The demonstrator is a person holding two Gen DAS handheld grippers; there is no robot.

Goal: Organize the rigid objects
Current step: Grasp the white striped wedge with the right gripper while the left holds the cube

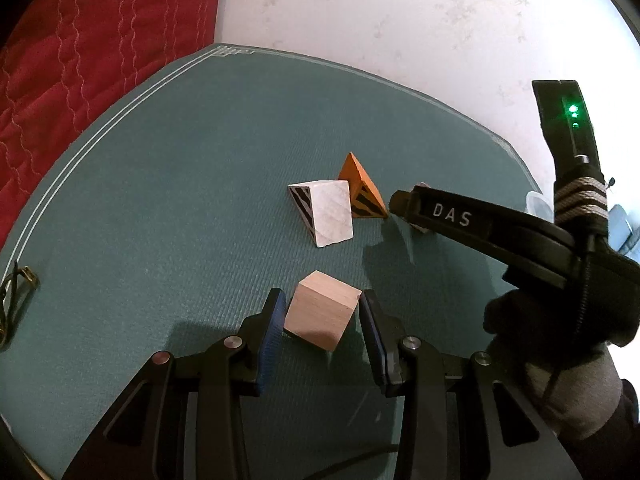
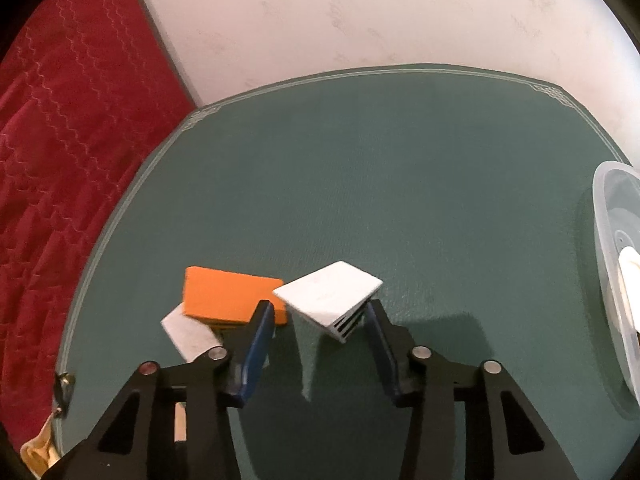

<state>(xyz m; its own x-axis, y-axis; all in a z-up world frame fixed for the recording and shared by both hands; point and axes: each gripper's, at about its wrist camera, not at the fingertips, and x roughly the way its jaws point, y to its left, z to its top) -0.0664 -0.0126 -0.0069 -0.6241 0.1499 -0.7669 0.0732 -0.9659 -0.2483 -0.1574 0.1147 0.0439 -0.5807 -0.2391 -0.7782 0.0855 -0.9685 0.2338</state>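
Observation:
A plain wooden cube (image 1: 323, 310) sits on the green mat (image 1: 180, 200) between the pads of my left gripper (image 1: 322, 314), whose jaws stand at the cube's sides; contact is not clear. A white wedge with black stripes (image 1: 322, 212) and an orange striped wedge (image 1: 362, 190) stand beyond it. My right gripper (image 2: 320, 320) is open around a second white striped wedge (image 2: 330, 298), which touches only its right pad. The orange wedge (image 2: 232, 296) and the other white wedge (image 2: 188, 334) lie to its left. The right gripper's body (image 1: 480, 232) shows in the left wrist view.
A clear plastic container (image 2: 616, 280) stands at the mat's right edge with something pale inside. A red quilted cloth (image 2: 60, 160) lies to the left. A metal clip (image 1: 16, 292) sits at the mat's left edge. Pale patterned surface lies beyond the mat.

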